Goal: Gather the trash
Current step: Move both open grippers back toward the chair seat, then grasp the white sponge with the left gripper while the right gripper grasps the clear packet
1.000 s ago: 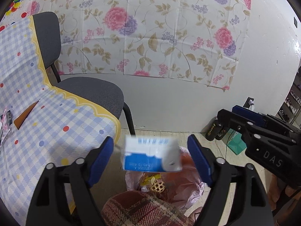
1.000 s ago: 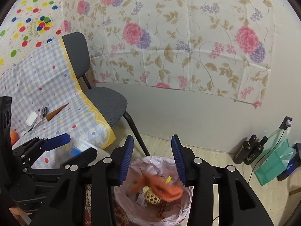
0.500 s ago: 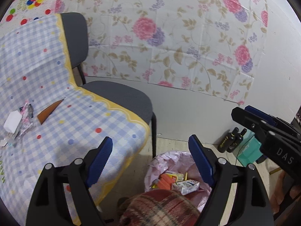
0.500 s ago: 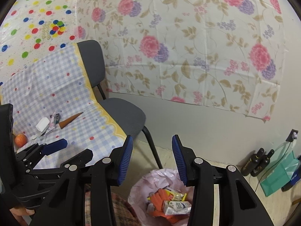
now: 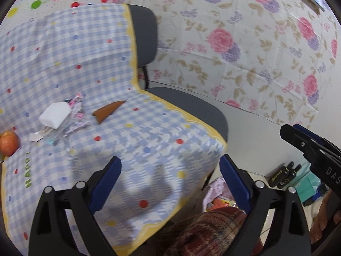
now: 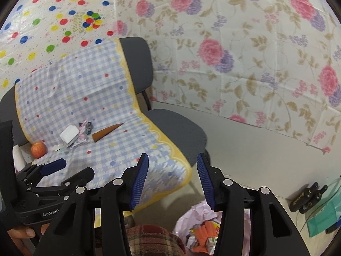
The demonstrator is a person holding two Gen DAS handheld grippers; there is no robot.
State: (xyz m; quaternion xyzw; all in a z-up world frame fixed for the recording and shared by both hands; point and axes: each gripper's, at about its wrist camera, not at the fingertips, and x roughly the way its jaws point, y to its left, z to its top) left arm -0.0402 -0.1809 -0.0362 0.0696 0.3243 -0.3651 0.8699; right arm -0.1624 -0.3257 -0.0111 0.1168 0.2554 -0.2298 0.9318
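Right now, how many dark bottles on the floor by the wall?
2: one bottle and a second bottle touching side by side, left of the teal bag. More could be hidden behind it.

Blue-checked cloth (image 5: 149, 140), grey chair (image 5: 191, 108)

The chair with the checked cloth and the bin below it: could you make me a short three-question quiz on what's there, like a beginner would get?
1. True or false: the left gripper holds a piece of trash.
2. Which lies nearest the apple on the checked cloth?
A. the brown cone-shaped wrapper
B. the white block
C. the two dark bottles
3. Fill in: the bin with the pink bag stands on the ____, not on the chair.

Key:
1. False; its jaws stand wide with nothing between them, and have just been opening.
2. B.
3. Floor.
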